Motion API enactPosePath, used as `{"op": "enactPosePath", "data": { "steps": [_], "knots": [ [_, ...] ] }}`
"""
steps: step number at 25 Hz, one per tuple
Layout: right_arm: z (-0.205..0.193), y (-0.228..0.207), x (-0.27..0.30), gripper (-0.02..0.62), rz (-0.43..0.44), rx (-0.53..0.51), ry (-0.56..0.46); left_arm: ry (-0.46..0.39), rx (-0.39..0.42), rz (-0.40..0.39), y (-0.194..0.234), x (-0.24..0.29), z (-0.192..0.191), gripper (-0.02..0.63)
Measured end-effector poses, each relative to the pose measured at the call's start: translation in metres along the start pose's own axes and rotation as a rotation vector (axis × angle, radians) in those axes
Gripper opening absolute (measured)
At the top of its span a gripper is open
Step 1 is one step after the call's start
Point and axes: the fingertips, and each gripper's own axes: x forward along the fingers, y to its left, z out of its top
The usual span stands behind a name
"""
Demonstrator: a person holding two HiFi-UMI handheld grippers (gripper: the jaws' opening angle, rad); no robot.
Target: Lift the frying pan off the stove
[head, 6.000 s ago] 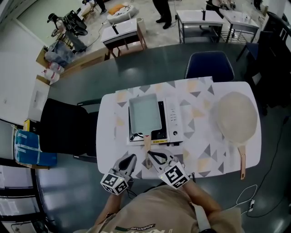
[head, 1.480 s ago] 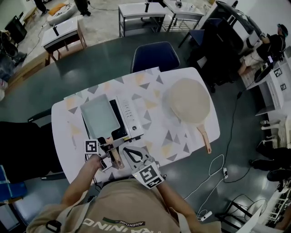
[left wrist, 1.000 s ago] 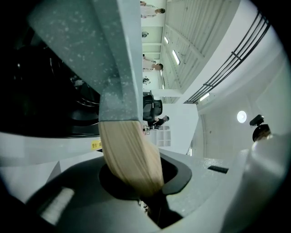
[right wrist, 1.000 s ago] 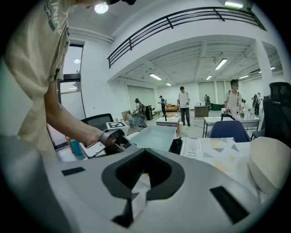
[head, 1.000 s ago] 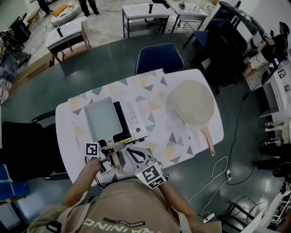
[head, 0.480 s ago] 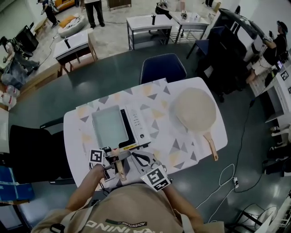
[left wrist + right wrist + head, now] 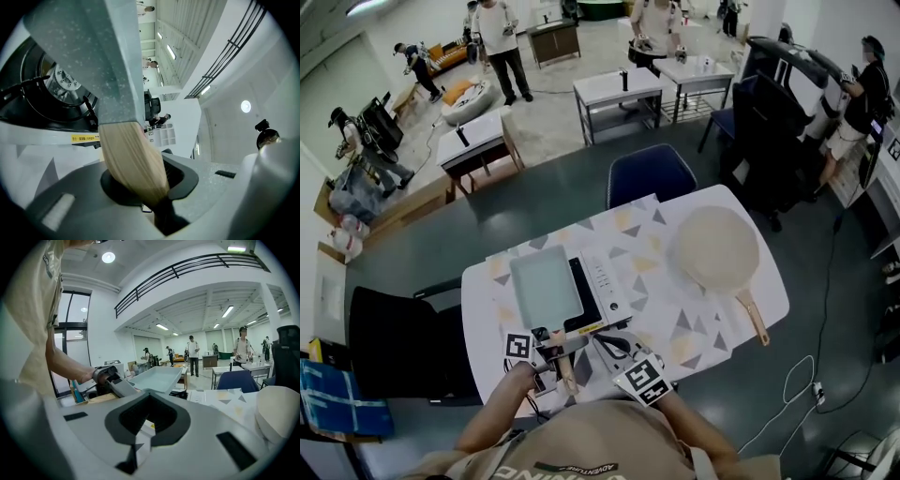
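Note:
A pale rectangular frying pan [image 7: 546, 286] is over the portable stove [image 7: 605, 281] at the table's left. Its wooden handle [image 7: 565, 370] points toward me. My left gripper [image 7: 558, 349] holds that handle [image 7: 131, 159] crosswise between its jaws, which are opening. The left gripper view shows the pan's speckled underside [image 7: 93, 51] with a gap above the burner [image 7: 61, 84]. My right gripper [image 7: 612, 345] stays just right of the handle, shut and empty [image 7: 140, 437]. From there I see the pan [image 7: 157, 378] and the left gripper [image 7: 110, 378].
A round cream pan [image 7: 717, 248] with a wooden handle lies on the right of the patterned table [image 7: 675, 319]. A blue chair [image 7: 652, 173] stands behind the table, a black chair [image 7: 403, 347] at its left. People and desks are far behind.
Six seconds ago both grippers hung in front of the handle; the left one now grips it from the left side. Over the last second only my head view has tilted up.

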Motion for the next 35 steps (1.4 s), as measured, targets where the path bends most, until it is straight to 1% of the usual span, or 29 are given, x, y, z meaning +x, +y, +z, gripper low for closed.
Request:
{"op": "enactPosePath", "data": {
  "steps": [6,16,26,30,35],
  "knots": [
    [0.003,0.003,-0.001,-0.003,0.016,-0.016,-0.005,-0.028,0.001,-0.001,-0.012,-0.007,0.000,0.069],
    [0.015,0.000,-0.002,-0.003,0.013,-0.038,-0.031,-0.042,0.028,0.002,-0.024,-0.019,0.005,0.071],
    [0.025,-0.008,-0.004,-0.003,-0.005,-0.045,-0.055,-0.028,0.063,-0.004,-0.038,-0.021,0.008,0.072],
    [0.031,-0.010,-0.004,-0.003,-0.009,-0.053,-0.062,-0.030,0.071,-0.021,-0.048,-0.019,0.011,0.074],
    [0.032,-0.008,-0.002,-0.003,-0.005,-0.061,-0.071,-0.030,0.105,-0.026,-0.054,-0.020,0.012,0.074]
  ]
}}
